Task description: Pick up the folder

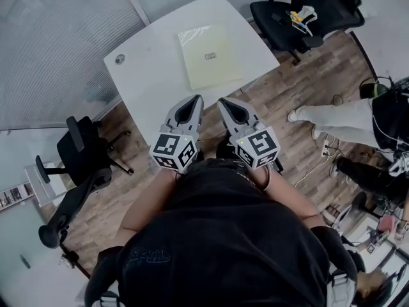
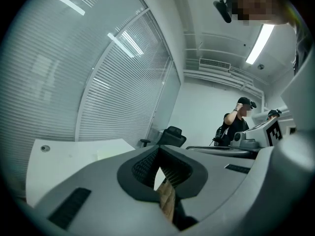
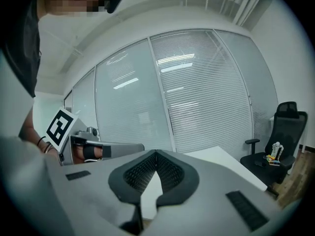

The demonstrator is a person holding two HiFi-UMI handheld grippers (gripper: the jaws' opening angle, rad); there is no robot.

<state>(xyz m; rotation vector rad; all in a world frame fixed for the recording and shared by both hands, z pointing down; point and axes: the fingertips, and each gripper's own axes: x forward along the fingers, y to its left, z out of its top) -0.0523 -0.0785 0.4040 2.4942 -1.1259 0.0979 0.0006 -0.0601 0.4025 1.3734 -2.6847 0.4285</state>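
A pale yellow folder lies flat on the white table, toward its far side. Both grippers are held side by side over the table's near edge, pointing at the folder and short of it. My left gripper is shut with nothing in it, its tips meeting in the left gripper view. My right gripper is shut and empty too, jaws together in the right gripper view. In the left gripper view a faint yellowish patch on the table is probably the folder.
A black office chair with small items on its seat stands beyond the table's right corner. Another black chair is at the left. A person stands on the wooden floor at right. A glass wall with blinds runs behind the table.
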